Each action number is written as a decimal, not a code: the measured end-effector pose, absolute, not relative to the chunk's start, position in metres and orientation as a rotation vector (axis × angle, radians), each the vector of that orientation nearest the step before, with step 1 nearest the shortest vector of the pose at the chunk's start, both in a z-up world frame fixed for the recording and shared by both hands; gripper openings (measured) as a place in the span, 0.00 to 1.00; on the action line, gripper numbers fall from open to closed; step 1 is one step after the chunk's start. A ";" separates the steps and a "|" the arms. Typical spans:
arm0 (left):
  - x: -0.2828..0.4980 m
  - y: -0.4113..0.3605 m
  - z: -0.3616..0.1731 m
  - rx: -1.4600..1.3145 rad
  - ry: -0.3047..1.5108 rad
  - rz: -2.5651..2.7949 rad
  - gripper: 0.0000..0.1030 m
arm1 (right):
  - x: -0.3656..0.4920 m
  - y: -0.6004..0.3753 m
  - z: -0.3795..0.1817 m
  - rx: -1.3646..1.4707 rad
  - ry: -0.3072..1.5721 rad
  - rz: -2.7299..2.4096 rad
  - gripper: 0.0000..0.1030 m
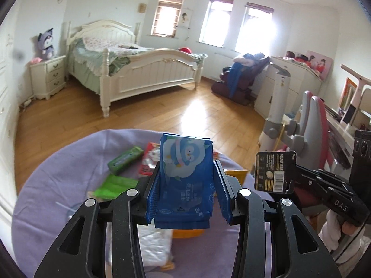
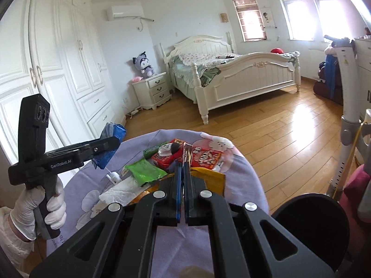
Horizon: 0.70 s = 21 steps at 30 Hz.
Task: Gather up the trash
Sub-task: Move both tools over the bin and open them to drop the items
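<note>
Two hand-held grippers hover above a round table (image 1: 58,180) draped in a lilac cloth with cartoon prints. Left to right in the left wrist view: a green gum pack (image 1: 125,159) and a flattened green wrapper (image 1: 113,186) lie on the cloth; beside them sits a red-and-white snack packet (image 1: 148,162). At centre, the left gripper (image 1: 186,183) pinches a blue tissue packet (image 1: 185,169) printed with a penguin, its blue-padded fingers (image 1: 153,192) pressed on both side edges, the packet raised clear of the cloth. White crumpled tissue (image 1: 155,247) lies beneath. At right, the right gripper (image 1: 287,180) clamps a small black card wrapper with barcode (image 1: 273,172), held off the table edge by a white-gloved hand (image 1: 336,229).

In the right wrist view, the gloved left hand (image 2: 39,206) grips its tool at far left, the blue packet showing between the jaws. On the table lie the white tissue (image 2: 120,191), the green wrapper (image 2: 145,172), red snack boxes (image 2: 204,158) and a yellow foil wrapper (image 2: 208,178). The right gripper's jaws are pressed together on the thin black wrapper, seen edge-on. A dark round bin (image 2: 310,222) sits at lower right.
</note>
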State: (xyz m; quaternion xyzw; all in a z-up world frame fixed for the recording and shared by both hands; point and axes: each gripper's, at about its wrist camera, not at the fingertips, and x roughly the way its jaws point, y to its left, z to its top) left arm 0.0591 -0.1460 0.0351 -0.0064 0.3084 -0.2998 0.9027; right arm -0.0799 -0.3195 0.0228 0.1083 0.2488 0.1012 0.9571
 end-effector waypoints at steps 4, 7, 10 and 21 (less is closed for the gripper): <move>0.049 -0.190 0.023 -0.012 0.669 -0.715 0.42 | -0.104 -0.351 0.017 0.223 0.478 0.105 0.02; 0.043 -0.223 0.011 -0.001 0.695 -0.777 0.42 | -0.117 -0.369 0.010 0.212 0.473 0.034 0.02; 0.039 -0.253 -0.001 0.025 0.723 -0.820 0.42 | -0.122 -0.382 0.001 0.188 0.476 -0.034 0.02; 0.022 -0.338 -0.032 0.116 0.795 -0.939 0.42 | -0.132 -0.428 -0.047 0.187 0.546 -0.178 0.02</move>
